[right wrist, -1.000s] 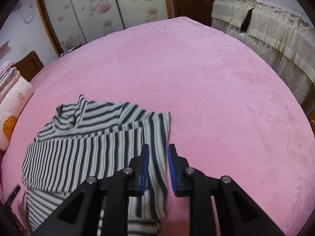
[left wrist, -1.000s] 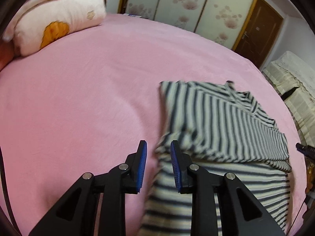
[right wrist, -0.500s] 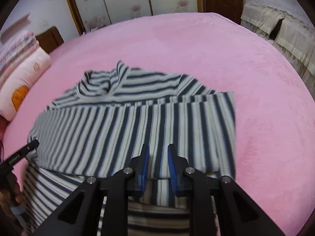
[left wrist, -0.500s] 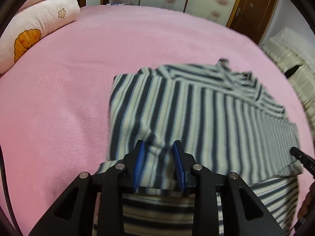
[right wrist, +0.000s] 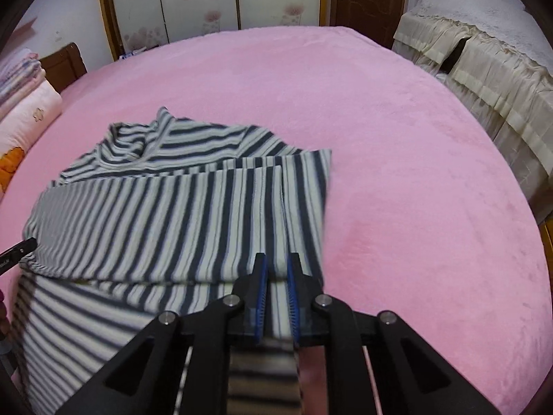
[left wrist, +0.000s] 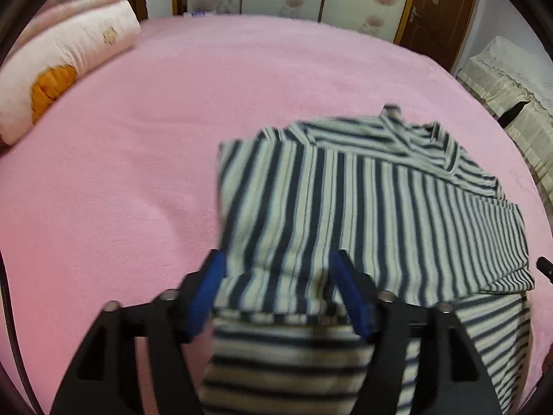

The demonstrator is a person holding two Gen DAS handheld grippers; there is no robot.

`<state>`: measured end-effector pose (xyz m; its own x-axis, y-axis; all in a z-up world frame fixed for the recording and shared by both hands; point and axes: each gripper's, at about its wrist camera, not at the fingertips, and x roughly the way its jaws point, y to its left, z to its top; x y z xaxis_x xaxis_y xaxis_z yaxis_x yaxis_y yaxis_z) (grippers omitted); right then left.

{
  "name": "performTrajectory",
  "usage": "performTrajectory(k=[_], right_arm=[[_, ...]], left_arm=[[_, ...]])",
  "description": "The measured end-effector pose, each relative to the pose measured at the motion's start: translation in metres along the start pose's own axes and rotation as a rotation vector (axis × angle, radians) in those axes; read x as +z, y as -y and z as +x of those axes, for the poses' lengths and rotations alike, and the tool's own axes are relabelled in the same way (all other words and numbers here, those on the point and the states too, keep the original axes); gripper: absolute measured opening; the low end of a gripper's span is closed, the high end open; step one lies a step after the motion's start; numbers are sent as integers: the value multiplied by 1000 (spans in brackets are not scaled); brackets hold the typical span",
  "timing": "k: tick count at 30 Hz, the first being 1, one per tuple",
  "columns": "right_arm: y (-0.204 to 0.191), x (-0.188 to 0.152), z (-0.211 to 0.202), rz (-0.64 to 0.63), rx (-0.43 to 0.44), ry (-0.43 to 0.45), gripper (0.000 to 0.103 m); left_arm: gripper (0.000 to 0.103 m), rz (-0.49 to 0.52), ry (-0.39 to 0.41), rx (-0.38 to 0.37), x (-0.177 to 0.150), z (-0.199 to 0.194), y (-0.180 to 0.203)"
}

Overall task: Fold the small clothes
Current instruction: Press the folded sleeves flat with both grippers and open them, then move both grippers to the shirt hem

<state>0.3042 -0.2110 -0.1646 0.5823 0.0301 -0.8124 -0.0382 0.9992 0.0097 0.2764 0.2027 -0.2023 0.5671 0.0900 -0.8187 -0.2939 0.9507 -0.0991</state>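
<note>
Striped shirt (left wrist: 363,214) half folded on the pink bed (left wrist: 138,173)
Left gripper (left wrist: 280,276) spread open; right gripper (right wrist: 276,271) pinches the near hem; further folds remain.

A wide bed covered in a plush pink fleece blanket (right wrist: 397,131) carries a partly folded navy-and-white striped knit top (right wrist: 179,207), lying near its front edge. At the head end rests a rolled pale-pink quilt with an orange cartoon print (left wrist: 58,69).

navy-and-cream striped shirt (left wrist: 363,207) on pink bedspread (left wrist: 138,155); blue-padded black tongs (right wrist: 276,276)
</note>
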Motion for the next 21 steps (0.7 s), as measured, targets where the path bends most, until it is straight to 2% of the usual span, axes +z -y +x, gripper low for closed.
performTrajectory(k=[5,8,13,15,21], right_arm=[[1,-15,-56,27,62,59,13],[-3,-28,-91,40,95,94,13],[-7,-43,-136,48,138,123,13],[-10,-47,-151,44,149,140,14],[-20,-68,-202,12,162,184,23]], left_arm=[[73,2,46,-19,-8,-54,-6],[82,-3,83,-18,-17,-98,-10],[85,-8,149,-43,-30,-164,-12],[90,-3,171,-46,-35,-186,-10],[99,35,260,-32,-62,-253,-1]])
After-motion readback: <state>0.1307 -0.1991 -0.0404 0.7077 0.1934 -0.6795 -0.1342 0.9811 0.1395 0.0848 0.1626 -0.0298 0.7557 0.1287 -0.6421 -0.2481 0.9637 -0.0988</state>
